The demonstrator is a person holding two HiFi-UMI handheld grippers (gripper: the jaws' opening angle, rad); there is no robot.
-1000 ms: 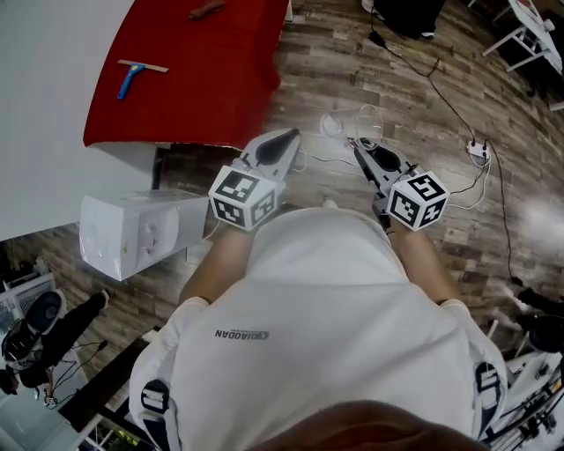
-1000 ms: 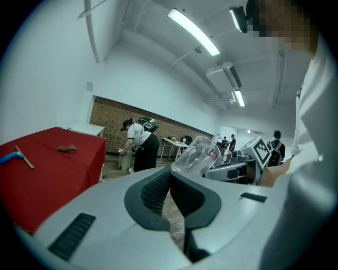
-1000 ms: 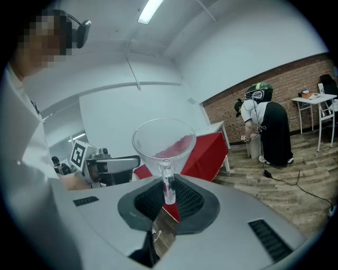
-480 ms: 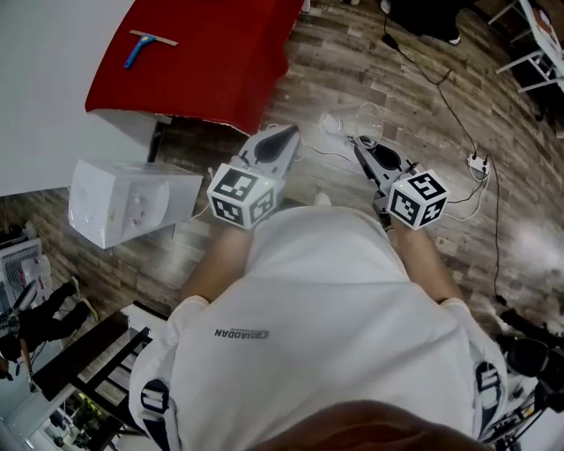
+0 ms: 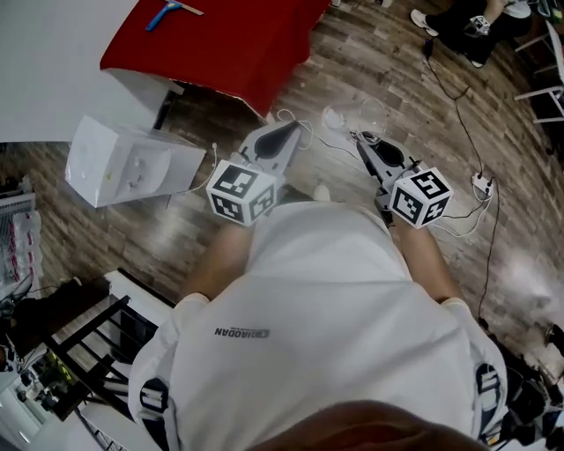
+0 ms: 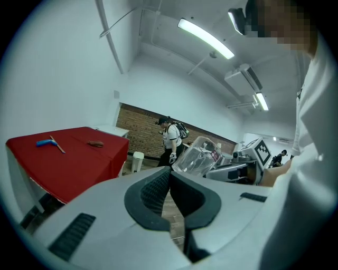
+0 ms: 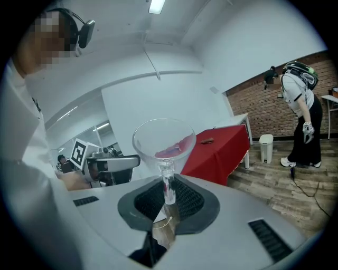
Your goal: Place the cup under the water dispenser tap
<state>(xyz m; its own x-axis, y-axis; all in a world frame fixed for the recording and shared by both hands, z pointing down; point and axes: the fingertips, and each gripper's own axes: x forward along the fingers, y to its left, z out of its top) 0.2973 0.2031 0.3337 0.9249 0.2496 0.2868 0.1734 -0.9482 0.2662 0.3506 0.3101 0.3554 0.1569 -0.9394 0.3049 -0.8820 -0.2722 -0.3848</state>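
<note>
- The wearer's white shirt (image 5: 326,326) fills the near frame, with both forearms reaching out to the marker cubes.
- The right gripper (image 7: 168,203) is clamped on the thin stem of a clear stemmed cup (image 7: 165,145). Its ribbed pads (image 7: 148,198) press the stem from both sides.
- In the right gripper view the cup's long axis runs up the frame. The stem sits low between the pads, the bowl rises above them, and the open mouth is farthest from the jaws.
- The cup is carried in the air over the wood floor (image 5: 370,53), just past the jaw tips and to the right of the left gripper (image 6: 169,176).
- The glass is colourless and see-through, with a wide, shallow bowl. The red of the cloth behind shows through it.
- The left gripper's jaws are pressed together with nothing between them, and it is held alongside its partner.
- Thin cables (image 5: 458,88) trail across the planks to a white power strip (image 5: 482,183) on the right.
- A white box-shaped appliance (image 5: 132,163) stands to the left, well apart from the cup. In the head view the left gripper lies between the two.
- Farther left, a table under a red cloth (image 5: 220,44) bears a blue-handled squeegee (image 5: 167,11).
- At the far end of the room, a person with a backpack (image 7: 301,111) bends forward near a white bin (image 7: 266,147), before a brick wall (image 7: 259,108).
</note>
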